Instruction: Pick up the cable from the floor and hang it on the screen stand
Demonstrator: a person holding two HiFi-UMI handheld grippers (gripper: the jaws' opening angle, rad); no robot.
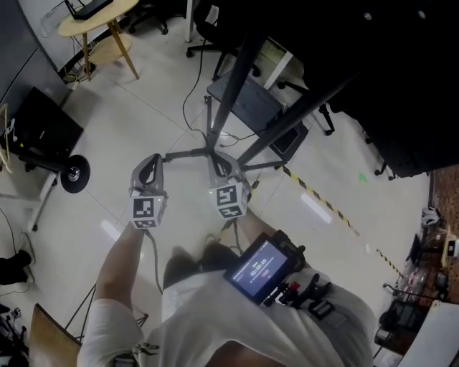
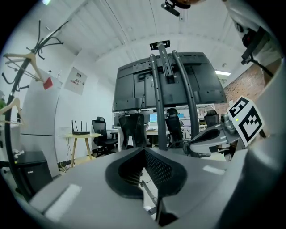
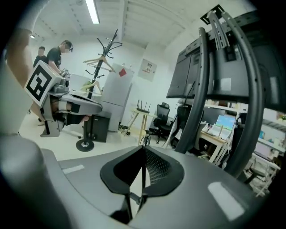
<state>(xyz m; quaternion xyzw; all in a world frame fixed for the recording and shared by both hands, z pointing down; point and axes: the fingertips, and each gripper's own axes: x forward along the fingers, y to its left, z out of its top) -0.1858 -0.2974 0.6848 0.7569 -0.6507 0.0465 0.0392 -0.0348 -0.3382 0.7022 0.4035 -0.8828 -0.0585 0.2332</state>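
Note:
In the head view my left gripper [image 1: 155, 160] and right gripper [image 1: 219, 162] are held side by side at chest height, facing the black screen stand [image 1: 237, 79]. Both are shut. A thin dark cable [image 1: 155, 258] hangs from the left one toward the floor, and another strand trails under the right one. In the right gripper view the cable [image 3: 142, 179] drops straight down from the closed pads of the right gripper [image 3: 144, 148]. Below the closed left gripper [image 2: 144, 151] a thin strand [image 2: 147, 190] also shows. The stand's curved posts [image 2: 165, 89] and the back of its screen [image 3: 192, 76] rise just ahead.
The stand's base legs [image 1: 186, 153] spread on the floor under my grippers. A round wooden table [image 1: 93, 18], a black wheeled case [image 1: 43, 132] and striped floor tape [image 1: 323, 201] lie around. A coat rack [image 3: 105, 53] and two people [image 3: 56, 53] are at the left.

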